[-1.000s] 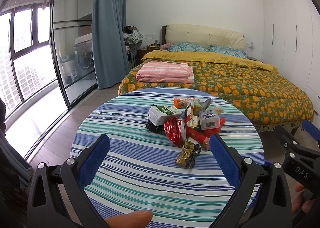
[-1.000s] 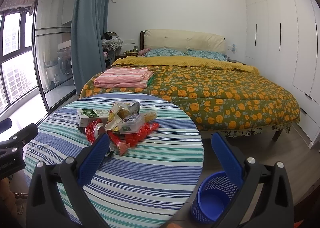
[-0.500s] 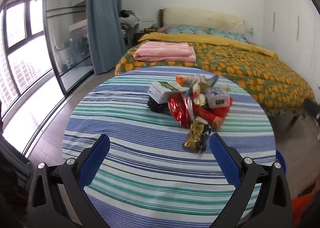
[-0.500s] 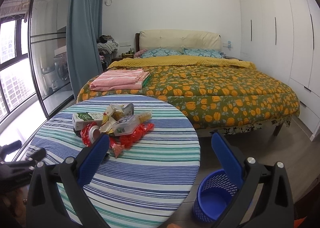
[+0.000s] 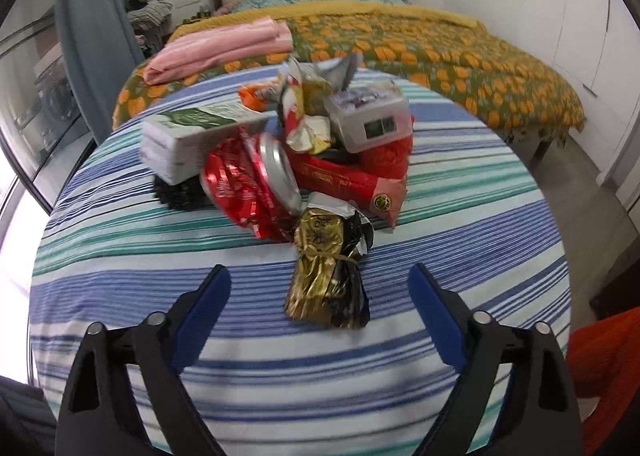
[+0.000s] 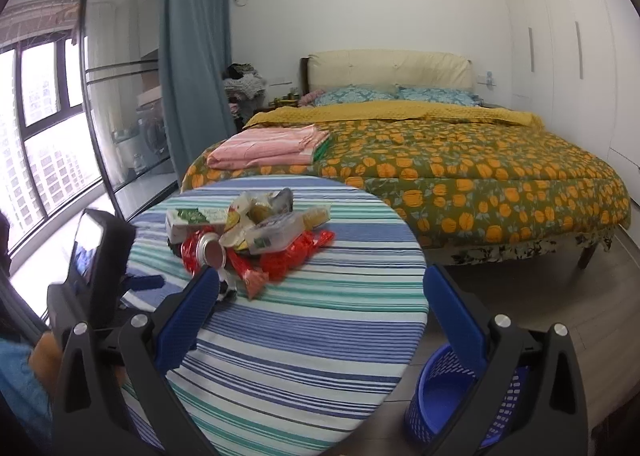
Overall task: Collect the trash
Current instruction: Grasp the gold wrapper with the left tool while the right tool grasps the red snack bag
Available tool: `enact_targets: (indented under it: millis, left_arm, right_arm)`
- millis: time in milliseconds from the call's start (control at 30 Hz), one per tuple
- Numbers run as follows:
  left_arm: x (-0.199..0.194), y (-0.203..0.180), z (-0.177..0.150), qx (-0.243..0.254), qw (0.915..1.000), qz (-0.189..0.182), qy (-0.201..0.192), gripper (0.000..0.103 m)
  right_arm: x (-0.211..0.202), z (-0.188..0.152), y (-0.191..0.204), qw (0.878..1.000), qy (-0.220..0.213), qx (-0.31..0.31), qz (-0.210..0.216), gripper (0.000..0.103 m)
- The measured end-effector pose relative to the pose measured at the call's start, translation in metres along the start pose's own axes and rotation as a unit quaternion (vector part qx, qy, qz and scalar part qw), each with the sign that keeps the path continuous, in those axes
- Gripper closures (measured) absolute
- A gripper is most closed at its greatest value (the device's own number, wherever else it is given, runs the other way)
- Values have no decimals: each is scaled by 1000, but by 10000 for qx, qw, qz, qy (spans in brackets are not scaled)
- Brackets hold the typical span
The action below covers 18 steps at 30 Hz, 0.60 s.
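Nearest to us, the left gripper [image 5: 319,288] points down at the striped tablecloth [image 5: 120,296] with its blue fingers [image 5: 208,304] spread wide; its jaws are closing, and they press on nothing. Just ahead of the tips, roughly centred between them, lies a gold-and-black foil wrapper [image 5: 326,272], flat on the cloth and apart from both pads.

Beyond the wrapper we see the rest of the trash heap. A crushed red can [image 5: 248,184] sits just behind it, slightly left of our centre line. A white carton with green print [image 5: 188,136] lies further left, and a red paper packet [image 5: 352,182] stretches to the right. A clear plastic tub [image 5: 370,122] rests on top at the back.

The right gripper [image 6: 320,308] also stands wide apart and holds nothing. It hangs over the near edge of the table. The heap lies ahead of its left finger. A blue mesh bin [image 6: 444,400] stands on the floor below its right finger, partly hidden behind that finger.

Farthest off, past the table, is the bed [image 6: 460,176] with a folded pink blanket [image 6: 272,146] on it.
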<state>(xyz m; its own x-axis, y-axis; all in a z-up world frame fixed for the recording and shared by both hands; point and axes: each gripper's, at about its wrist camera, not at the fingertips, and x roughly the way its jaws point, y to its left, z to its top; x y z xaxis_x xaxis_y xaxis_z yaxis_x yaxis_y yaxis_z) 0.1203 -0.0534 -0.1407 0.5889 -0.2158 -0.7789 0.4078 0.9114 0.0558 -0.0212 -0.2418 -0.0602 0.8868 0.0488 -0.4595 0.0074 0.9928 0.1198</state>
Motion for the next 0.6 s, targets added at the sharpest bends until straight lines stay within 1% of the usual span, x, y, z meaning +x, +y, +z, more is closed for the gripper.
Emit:
enact_targets:
  millis: [33, 100, 133, 167, 200, 233, 300, 333, 367, 433, 500, 567, 600]
  left_arm:
    - [3, -1, 1, 37, 10000, 17, 14, 20]
    - [9, -3, 1, 107, 9999, 19, 68, 33]
    - [9, -3, -1, 103, 9999, 1, 73, 47]
    - [7, -2, -3, 90, 9999, -10, 60, 66]
    - [5, -2, -5, 73, 10000, 1, 40, 74]
    - [-1, 0, -8, 35, 10000, 4, 2, 86]
    - [-15, 7, -14, -117, 9999, -22, -69, 91]
    - [-25, 13, -20, -252, 9996, -80, -105, 98]
    - [-33, 21, -27, -383, 9991, -139, -113, 100]
    - [-46, 35, -37, -605, 9980, -137, -137, 100]
    - [-52, 46, -45, -775, 9968, -175, -111, 100]
    - [-52, 54, -48, -900, 9957, -214, -74, 98]
    - [-52, 57, -49, -964, 9952, -182, -66, 97]
  right_arm:
    - [3, -2, -2, 9999, 35, -32, 129, 5]
    - [14, -7, -5, 9985, 239, -18, 499, 5]
    - [20, -9, -5, 9975, 369, 13, 596, 5]
    - [27, -12, -5, 9969, 467, 12, 635, 5]
    - [34, -15, -3, 9962, 571, -22, 662, 5]
    - [39, -17, 0, 9954, 670, -60, 683, 5]
    - [55, -22, 6, 9920, 1074, -108, 660, 5]
    - [65, -23, 8, 9902, 1235, -76, 650, 5]
    - [74, -23, 11, 9887, 1282, -47, 771, 5]
    - [90, -21, 20, 9859, 1269, -144, 1078, 5]
    - [107, -16, 29, 9836, 1335, -255, 1187, 5]
    - [132, -8, 41, 9781, 1491, -350, 1406, 5]
    - [141, -6, 45, 9759, 1591, -427, 1431, 5]
